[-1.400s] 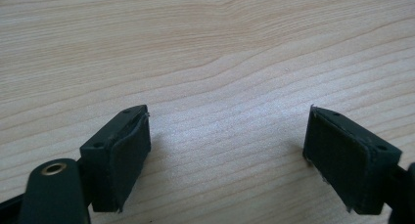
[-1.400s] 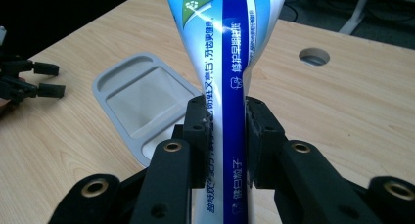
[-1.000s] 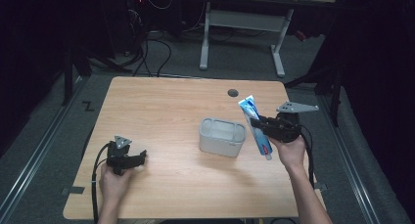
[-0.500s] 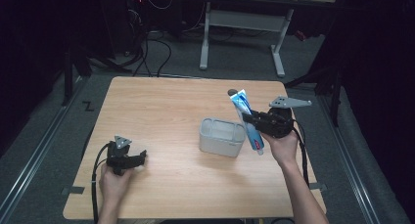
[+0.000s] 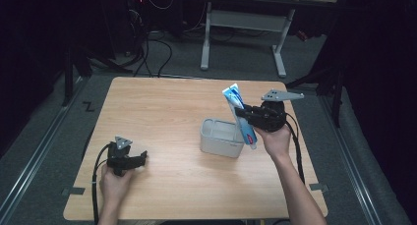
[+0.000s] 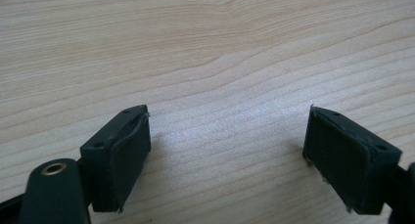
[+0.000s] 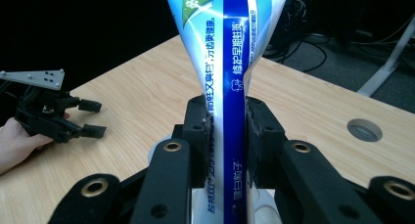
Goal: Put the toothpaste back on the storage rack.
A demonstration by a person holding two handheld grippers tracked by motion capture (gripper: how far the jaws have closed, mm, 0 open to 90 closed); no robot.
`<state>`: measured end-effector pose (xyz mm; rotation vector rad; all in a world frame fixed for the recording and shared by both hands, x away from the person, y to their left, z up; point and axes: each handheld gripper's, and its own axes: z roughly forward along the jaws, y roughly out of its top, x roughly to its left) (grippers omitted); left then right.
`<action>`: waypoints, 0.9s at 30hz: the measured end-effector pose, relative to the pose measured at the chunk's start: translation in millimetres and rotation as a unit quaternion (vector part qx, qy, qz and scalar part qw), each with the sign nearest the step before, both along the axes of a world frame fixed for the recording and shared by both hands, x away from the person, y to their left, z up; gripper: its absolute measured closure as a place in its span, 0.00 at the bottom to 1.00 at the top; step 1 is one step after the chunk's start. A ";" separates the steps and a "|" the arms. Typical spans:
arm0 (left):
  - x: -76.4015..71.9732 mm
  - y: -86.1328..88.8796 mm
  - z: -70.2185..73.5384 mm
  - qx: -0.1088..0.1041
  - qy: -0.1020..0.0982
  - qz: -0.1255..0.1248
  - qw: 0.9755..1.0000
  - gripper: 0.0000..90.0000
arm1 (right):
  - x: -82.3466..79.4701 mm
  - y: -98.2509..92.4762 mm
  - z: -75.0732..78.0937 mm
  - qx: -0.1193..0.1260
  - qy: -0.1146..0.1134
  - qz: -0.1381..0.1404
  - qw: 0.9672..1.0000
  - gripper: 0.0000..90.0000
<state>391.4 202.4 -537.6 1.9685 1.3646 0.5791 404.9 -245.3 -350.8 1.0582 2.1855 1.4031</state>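
The right claw (image 7: 226,131) pinches a blue and white toothpaste tube (image 7: 227,72) between its two black jaws, the tube standing upright with its flat crimped end at the top (printed characters run along its length). Below it lies the wooden table (image 7: 142,87), with a round hole (image 7: 364,129) at right. Far left, a hand (image 7: 17,141) holds the other claw (image 7: 90,119), jaws apart.

Your high view has the table (image 5: 162,112) lit evenly from overhead, but the floor and room around it drop to near black. It's soft and low on detail. Your left gripper view is bright and flat, wood grain sharp, faint shadows under the jaws. Your right gripper view has the tube (image 7: 227,82) sharp with readable print; the background is dark.
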 end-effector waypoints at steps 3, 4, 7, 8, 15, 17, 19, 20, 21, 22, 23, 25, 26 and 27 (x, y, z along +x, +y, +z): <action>0.0 0.0 0.1 0.000 0.000 0.000 1.000 0.20 | 3.8 4.5 1.6 -0.003 -0.001 0.002 1.000 0.82; 0.0 -0.1 0.0 0.000 0.000 0.000 1.000 0.20 | 5.3 5.7 1.8 -0.003 -0.001 0.003 1.000 0.82; 0.0 -0.1 0.0 0.000 0.000 0.000 1.000 0.20 | 9.2 9.9 3.2 -0.006 0.000 0.003 1.000 0.82; 0.0 -0.1 0.0 0.000 0.000 0.000 1.000 0.20 | 10.8 11.7 4.0 -0.008 -0.001 0.003 1.000 0.82; -0.1 -0.1 0.1 0.001 0.000 0.000 1.000 0.20 | 18.7 23.1 9.3 -0.012 -0.006 0.005 1.000 0.82; -0.1 -0.1 0.1 0.001 0.000 0.000 1.000 0.20 | 21.6 26.9 10.1 -0.015 -0.006 0.004 1.000 0.82; -0.1 -0.1 0.1 0.001 0.000 0.000 1.000 0.20 | 24.5 30.7 10.5 -0.015 -0.006 0.004 1.000 0.82; -0.1 -0.1 0.0 0.000 0.000 0.001 1.000 0.20 | 25.8 32.4 10.6 -0.014 -0.006 0.005 1.000 0.82; -0.1 0.0 0.1 0.001 0.000 0.000 1.000 0.20 | 27.1 34.1 10.6 -0.014 -0.006 0.006 1.000 0.82; -0.1 -0.1 0.1 0.001 0.001 0.000 1.000 0.20 | 28.1 36.0 10.6 -0.014 -0.006 0.005 1.000 0.82; -0.1 0.0 0.1 0.001 0.001 0.000 1.000 0.20 | 29.3 37.5 10.5 -0.015 -0.007 0.005 1.000 0.82; -0.1 -0.1 0.0 0.001 0.000 0.000 1.000 0.20 | 31.7 39.8 9.9 -0.015 -0.008 0.004 1.000 0.82; -0.1 -0.1 0.0 0.001 0.000 0.001 1.000 0.20 | 32.8 40.6 9.4 -0.016 -0.008 0.002 1.000 0.82; -0.1 0.0 0.1 0.001 0.000 0.000 1.000 0.20 | 34.0 41.4 8.7 -0.017 -0.007 0.000 1.000 0.82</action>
